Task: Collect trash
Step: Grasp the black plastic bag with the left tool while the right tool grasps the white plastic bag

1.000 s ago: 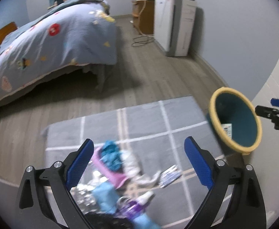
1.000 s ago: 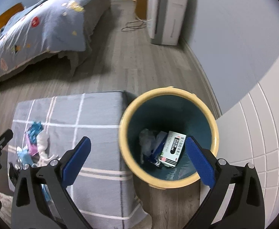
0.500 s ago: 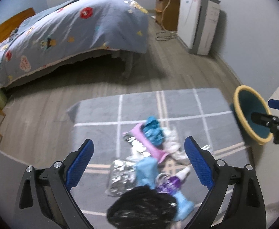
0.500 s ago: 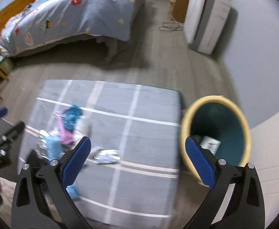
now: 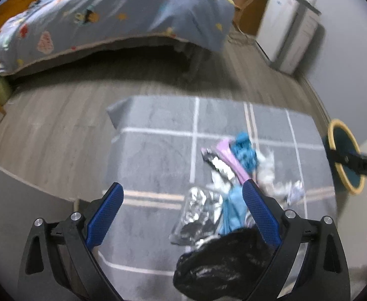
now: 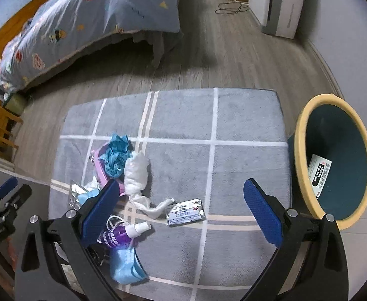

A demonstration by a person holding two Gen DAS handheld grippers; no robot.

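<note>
- While spread wide above the grey checked cloth (image 6: 246, 130), right gripper (image 6: 181, 208) empty, blue pads (image 6: 262, 212) far apart, nothing between.
- Left gripper (image 5: 182, 214) also released – hovering over the near part of the same cloth, holding nothing.
- Trash heaped on the left half of the cloth: crumpled blue paper (image 6: 115, 155) on a pink piece (image 6: 99, 168), white wad (image 6: 135, 170) touching them on the right.
- Small printed sachet (image 6: 185, 212) flat, near the middle front, just beside a white tissue strip (image 6: 156, 207).
- Purple spray bottle (image 6: 123, 233) lying on its side, blue face mask (image 6: 125, 267) right below it.
- Black bag (image 5: 223, 266) and foil wrapper (image 5: 201, 208) seen close under the left gripper.
- Yellow-rimmed bin (image 6: 301, 135) beside the right edge of the cloth – white medicine box (image 6: 318, 174) inside.
</note>
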